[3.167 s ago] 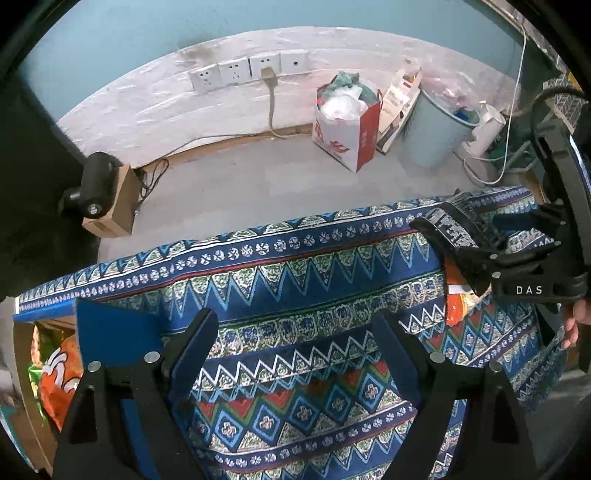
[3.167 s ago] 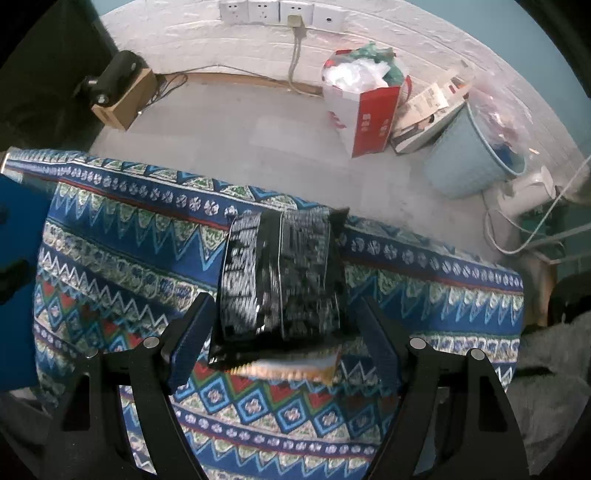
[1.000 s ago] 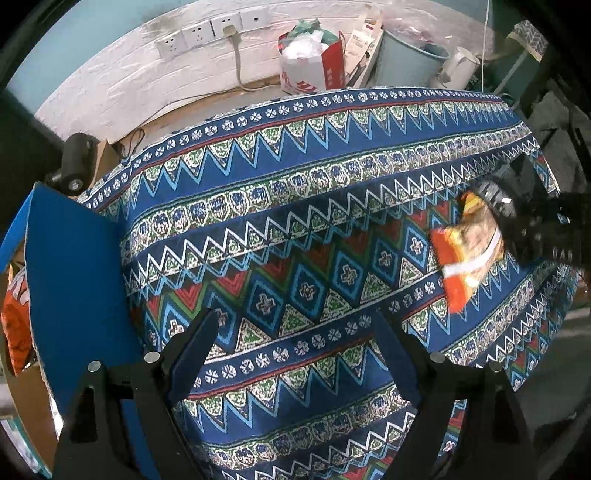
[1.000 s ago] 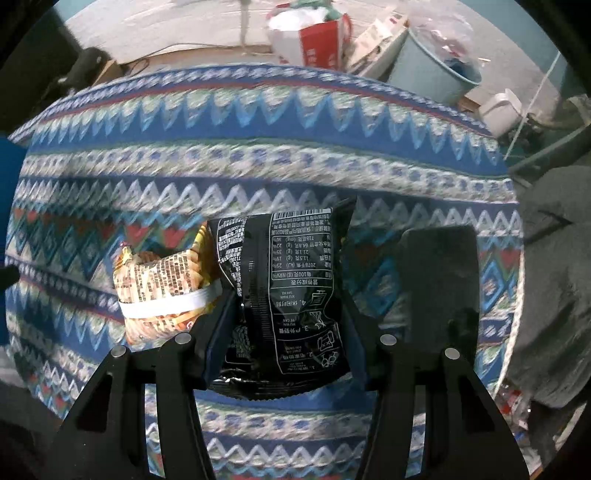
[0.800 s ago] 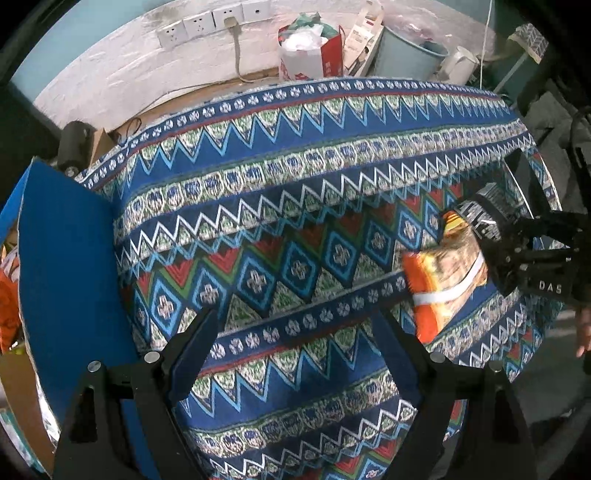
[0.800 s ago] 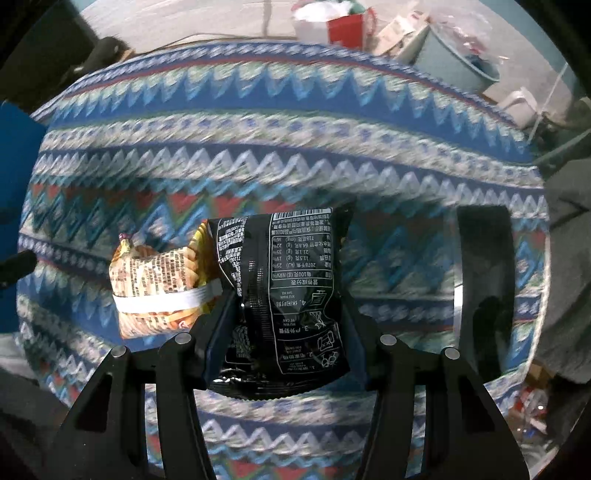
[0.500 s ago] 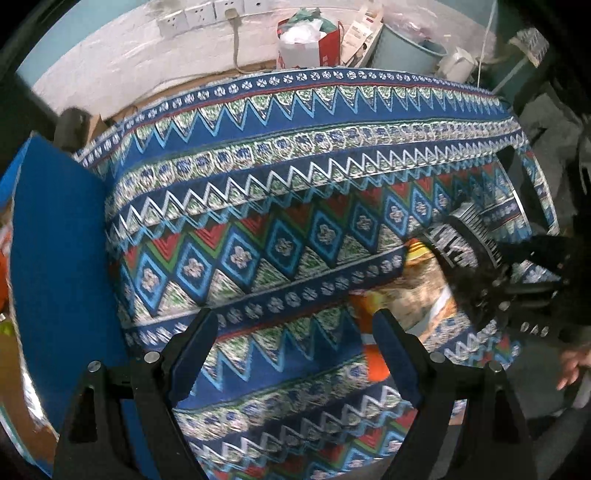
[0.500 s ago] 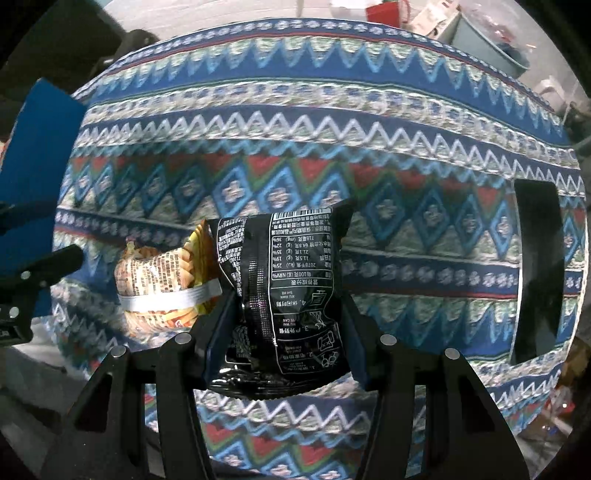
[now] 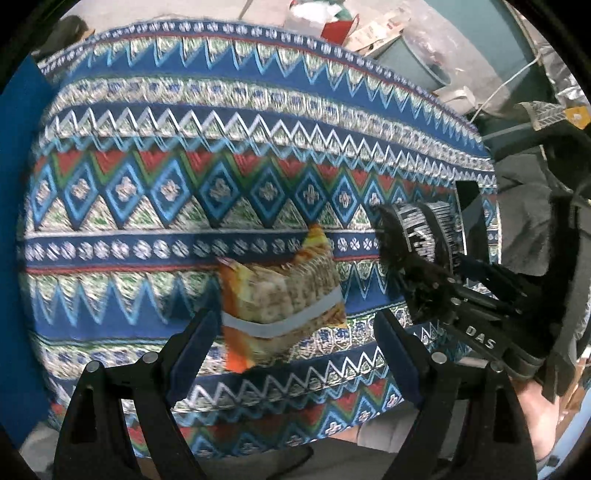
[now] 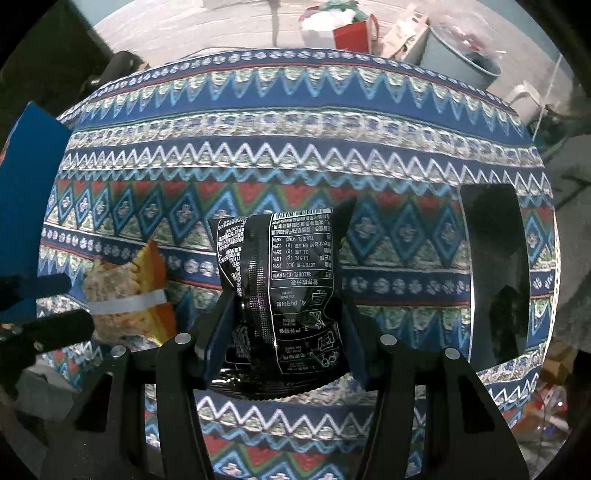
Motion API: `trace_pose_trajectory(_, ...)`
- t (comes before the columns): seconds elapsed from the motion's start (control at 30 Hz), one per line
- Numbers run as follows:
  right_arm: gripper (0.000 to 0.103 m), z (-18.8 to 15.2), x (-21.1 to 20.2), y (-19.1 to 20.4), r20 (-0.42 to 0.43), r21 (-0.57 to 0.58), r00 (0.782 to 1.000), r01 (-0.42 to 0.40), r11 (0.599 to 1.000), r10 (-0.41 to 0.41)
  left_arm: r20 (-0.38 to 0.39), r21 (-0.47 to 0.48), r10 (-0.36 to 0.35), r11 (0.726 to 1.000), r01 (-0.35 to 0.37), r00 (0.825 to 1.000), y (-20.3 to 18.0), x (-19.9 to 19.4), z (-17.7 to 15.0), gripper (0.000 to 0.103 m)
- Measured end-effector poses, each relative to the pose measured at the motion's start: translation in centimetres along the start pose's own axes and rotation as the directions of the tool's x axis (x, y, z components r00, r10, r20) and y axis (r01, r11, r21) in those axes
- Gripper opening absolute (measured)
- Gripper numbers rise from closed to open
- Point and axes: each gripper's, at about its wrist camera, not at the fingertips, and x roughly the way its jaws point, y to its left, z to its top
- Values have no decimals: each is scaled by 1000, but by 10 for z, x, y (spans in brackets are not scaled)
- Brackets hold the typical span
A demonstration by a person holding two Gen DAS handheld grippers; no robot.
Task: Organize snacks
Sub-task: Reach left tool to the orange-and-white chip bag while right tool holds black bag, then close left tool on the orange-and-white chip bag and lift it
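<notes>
A big table covered with a patterned cloth (image 10: 295,122) in blue, red and white zigzags fills both views. On the far left stands something flat and blue (image 9: 14,206) (maybe the side of a box, but it is hard to tell). Behind the table, on the floor, sit a red and white bag (image 10: 347,29) full of stuff and a pale blue bin (image 10: 458,59). A dark flat rectangle (image 10: 491,266) lies on the right end of the cloth.

The right gripper (image 10: 284,325) is squeezing a black snack bag (image 10: 284,291) with white writing on it. The bag stands up between the two fingers, above the cloth.

Next to it lies an orange snack bag (image 9: 280,295) with a pale band across it. It rests on the cloth near the front edge. The left gripper (image 9: 295,328) has its fingers spread wide, one on each side of the orange bag, but they do not touch it yet.

So the job looks like it is in the middle. One snack is picked up but not put away. The other one is waiting to be grabbed. Both are far from the blue thing on the left, so most of the tidying looks left to do.
</notes>
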Motion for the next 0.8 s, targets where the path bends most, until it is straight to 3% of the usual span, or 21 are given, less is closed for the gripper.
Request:
trace_pose_trajectory(0.3,53,-18,-17,-43,24,-3,1000,-2,1000,2,-22,-24,59,998,-59,998,-9,30,10,89)
trace_pose_trajectory(0.53,54,-8,-29,-65,35,3,999,-11,1000,11,-7,-6,70,998,-70,998,-7,42,13,89)
trace_pose_trajectory(0.6,54,-8,-29,-64,36,-3,999,-11,1000,11,0,42,81,996,-81,997,-13,44,11,84)
trace_pose_trajectory(0.63,54,-7,-29,-64,35,-7,999,-11,1000,11,-1,59,85,995,-85,996,-16,46,11,74)
trace_pose_trajectory(0.67,54,-7,-29,-66,35,-9,999,-10,1000,10,-2,71,78,994,-77,997,-20,48,13,71)
trace_pose_trajectory(0.8,54,-5,-26,-57,39,-11,999,-1,1000,2,15,127,91,988,-92,996,-28,48,11,65)
